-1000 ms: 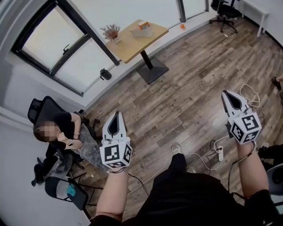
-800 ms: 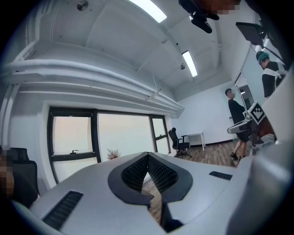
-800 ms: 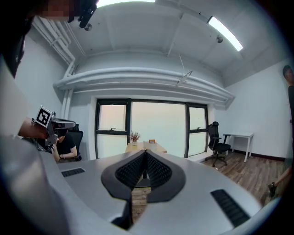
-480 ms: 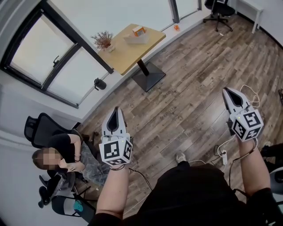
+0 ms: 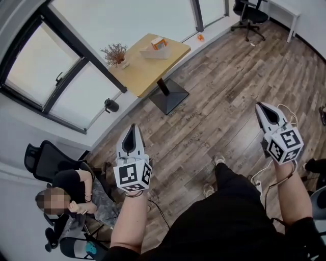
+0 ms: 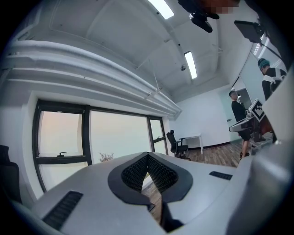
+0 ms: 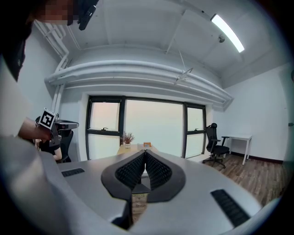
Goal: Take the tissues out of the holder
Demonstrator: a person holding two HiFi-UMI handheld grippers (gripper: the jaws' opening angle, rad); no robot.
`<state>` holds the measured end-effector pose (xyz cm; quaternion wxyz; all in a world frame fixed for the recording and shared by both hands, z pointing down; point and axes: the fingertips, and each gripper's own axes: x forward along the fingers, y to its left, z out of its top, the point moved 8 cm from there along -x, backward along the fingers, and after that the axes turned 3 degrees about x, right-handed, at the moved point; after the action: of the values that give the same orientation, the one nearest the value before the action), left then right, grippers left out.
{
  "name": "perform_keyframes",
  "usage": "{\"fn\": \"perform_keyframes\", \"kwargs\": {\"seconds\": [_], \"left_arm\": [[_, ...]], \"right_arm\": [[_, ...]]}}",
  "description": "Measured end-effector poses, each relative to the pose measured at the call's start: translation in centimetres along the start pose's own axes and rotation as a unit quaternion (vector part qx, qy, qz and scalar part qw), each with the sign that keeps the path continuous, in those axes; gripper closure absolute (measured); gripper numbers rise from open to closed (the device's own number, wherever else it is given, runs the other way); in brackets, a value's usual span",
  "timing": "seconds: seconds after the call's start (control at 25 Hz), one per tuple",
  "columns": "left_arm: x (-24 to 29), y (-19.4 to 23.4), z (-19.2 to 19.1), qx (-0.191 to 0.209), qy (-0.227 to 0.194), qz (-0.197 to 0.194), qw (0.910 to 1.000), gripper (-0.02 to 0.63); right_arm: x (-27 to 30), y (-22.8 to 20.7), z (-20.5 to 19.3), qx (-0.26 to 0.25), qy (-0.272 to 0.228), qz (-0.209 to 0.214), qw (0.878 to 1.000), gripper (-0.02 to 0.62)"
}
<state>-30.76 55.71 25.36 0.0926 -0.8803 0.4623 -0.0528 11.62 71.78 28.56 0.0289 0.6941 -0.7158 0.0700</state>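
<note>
1. Wood planks cover the floor point(image 5: 219, 102), and a wide bare stretch of it lies between both grippers and the table point(image 5: 137, 76).
2. That tan square table top stands on a black pedestal close to the window point(image 5: 41, 66) wall, with open floor along its other edges.
3. A white tissue holder point(image 5: 153, 52) sits near the table top's far corner, with something orange showing at its top. It is too small to make out tissues.
4. A small dried plant point(image 5: 115, 52) stands at the table top's left corner, on the window-side edge, well apart from the holder.
5. In the left gripper point(image 5: 131, 127) view the ribbed pads meet at the tips with nothing between them, so the jaws are closed and empty. It is held over bare floor, well short of the table.
6. The right gripper point(image 5: 259, 106) is likewise closed and empty, over floor near a white cable point(image 5: 292, 109).
7. A seated person point(image 5: 66, 191) is at the lower left by the wall, and a black office chair point(image 5: 247, 9) stands in the far right corner.
</note>
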Motion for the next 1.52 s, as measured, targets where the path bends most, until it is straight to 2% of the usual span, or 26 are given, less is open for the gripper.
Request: {"fn": "perform_keyframes", "kwargs": {"seconds": [0.32, 0.8, 1.0, 1.52], "left_arm": [[5.6, 2.1, 0.2, 0.008, 0.007, 0.026, 0.9996, 0.601], [18.0, 4.7, 1.7, 0.018, 0.021, 0.067, 0.9974, 0.601], [22.9, 4.6, 1.7, 0.018, 0.027, 0.085, 0.9959, 0.601], [33.1, 5.2, 0.0, 0.018, 0.048, 0.09, 0.9946, 0.601]], "right_arm": [[8.8, -2.3, 0.8, 0.008, -0.003, 0.028, 1.0, 0.589], [24.4, -8.5, 4.1, 0.029, -0.004, 0.075, 0.997, 0.589], [29.9, -11.3, 4.6, 0.0, -0.003, 0.091, 0.996, 0.59], [40.7, -15.5, 4.7, -0.009, 0.019, 0.128, 0.992, 0.589]]}}
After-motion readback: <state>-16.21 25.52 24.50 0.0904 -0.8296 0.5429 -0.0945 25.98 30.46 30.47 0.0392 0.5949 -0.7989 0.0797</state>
